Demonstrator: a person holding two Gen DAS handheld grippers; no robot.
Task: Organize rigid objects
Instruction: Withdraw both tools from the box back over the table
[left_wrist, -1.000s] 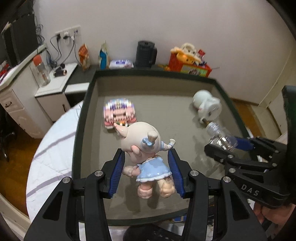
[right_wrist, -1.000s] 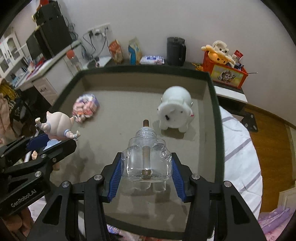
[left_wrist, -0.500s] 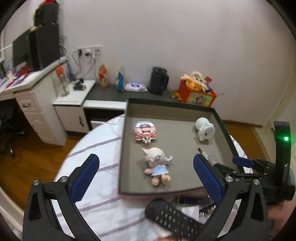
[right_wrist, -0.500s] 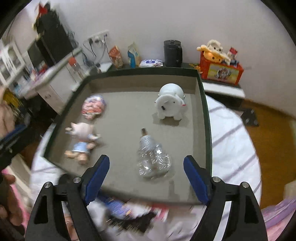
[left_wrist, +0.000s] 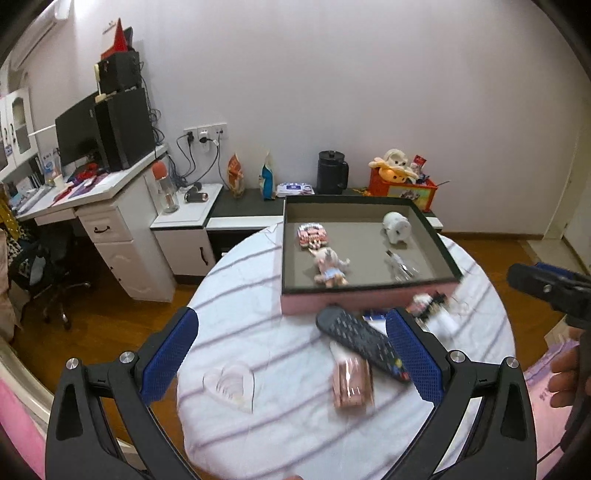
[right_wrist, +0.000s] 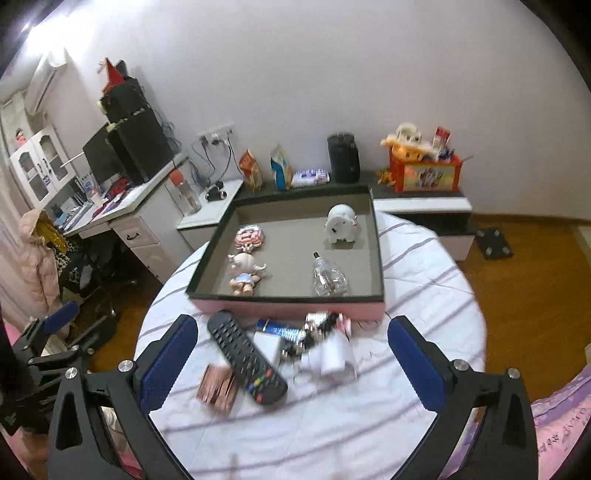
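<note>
Both of my grippers are clear of the tray (right_wrist: 380, 258), and nothing is between either pair of fingers. The left gripper (left_wrist: 291, 354) has its fingers spread wide. The right gripper (right_wrist: 291, 363) has just been opening and now stands equally wide, with nothing in it.

Four items lie inside the tray: the doll figurine (right_wrist: 244, 273) near the front left, the pink block toy (right_wrist: 250, 237) behind it, the white piggy bank (right_wrist: 341, 223) at the rear right and the clear glass bottle (right_wrist: 328, 278) at the front right, neck pointing to the far wall.

Still unsorted on the tabletop (left_wrist: 258, 325), just in front of the tray's pink wall: the remote control (right_wrist: 245, 356), a pink packet (right_wrist: 218, 387), a blue tube (right_wrist: 279, 328) and a blurred cluster of small items that I cannot identify.

Deciding relation: in the right wrist view the remote lies just ahead of the right fingers, toward their left pad, its long axis running diagonally from far left to near right. I judge the right hand better placed; a roll of the wrist would be needed to close across the remote's narrow width.
</note>
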